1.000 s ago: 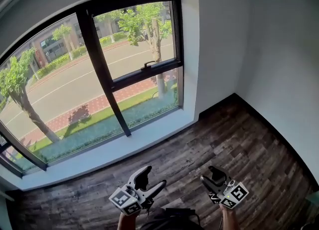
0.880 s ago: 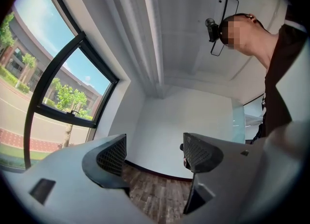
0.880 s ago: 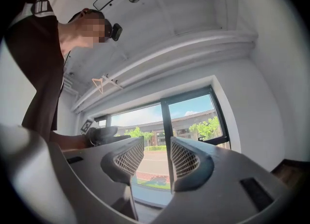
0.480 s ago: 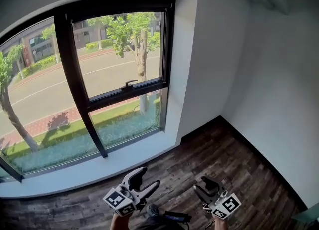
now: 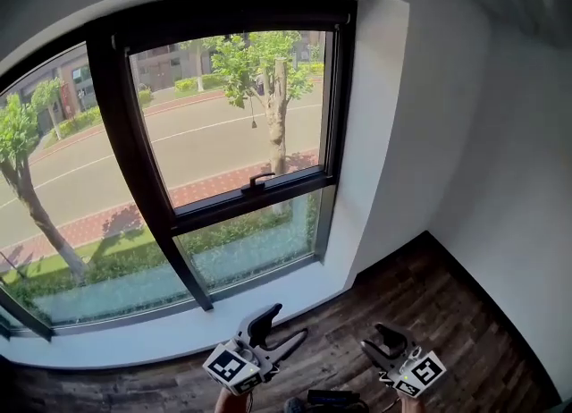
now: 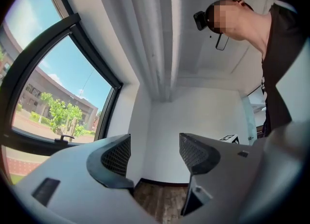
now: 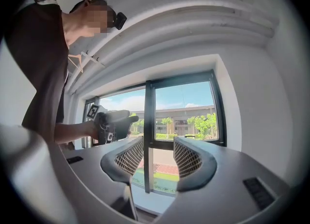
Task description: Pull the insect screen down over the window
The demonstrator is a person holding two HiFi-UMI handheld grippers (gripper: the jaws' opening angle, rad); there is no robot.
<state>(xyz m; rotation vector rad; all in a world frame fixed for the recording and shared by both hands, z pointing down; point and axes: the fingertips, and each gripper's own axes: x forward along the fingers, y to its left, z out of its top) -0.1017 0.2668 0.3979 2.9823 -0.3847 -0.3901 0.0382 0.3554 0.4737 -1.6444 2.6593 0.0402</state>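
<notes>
The window (image 5: 241, 134) has a dark frame, with a thick dark bar (image 5: 232, 11) along its top. No screen covers the glass. A thin cord (image 5: 253, 112) hangs from the top of the right pane, and a black handle (image 5: 261, 177) sits on the crossbar below it. My left gripper (image 5: 284, 326) is low, in front of the sill, open and empty. My right gripper (image 5: 375, 340) is beside it, also open and empty. Both are well below the cord. The left gripper view shows its jaws (image 6: 155, 150) pointing at the room corner. The right gripper view shows its jaws (image 7: 157, 155) facing the window (image 7: 184, 116).
A white sill (image 5: 179, 322) runs under the window, above a dark wood floor (image 5: 447, 304). White walls (image 5: 465, 134) close in at the right, forming a corner. The person's hand holding the left gripper (image 7: 114, 123) shows in the right gripper view.
The head view has swung, so the right pane and its top bar now sit nearer the middle. Both grippers stay low and empty.
</notes>
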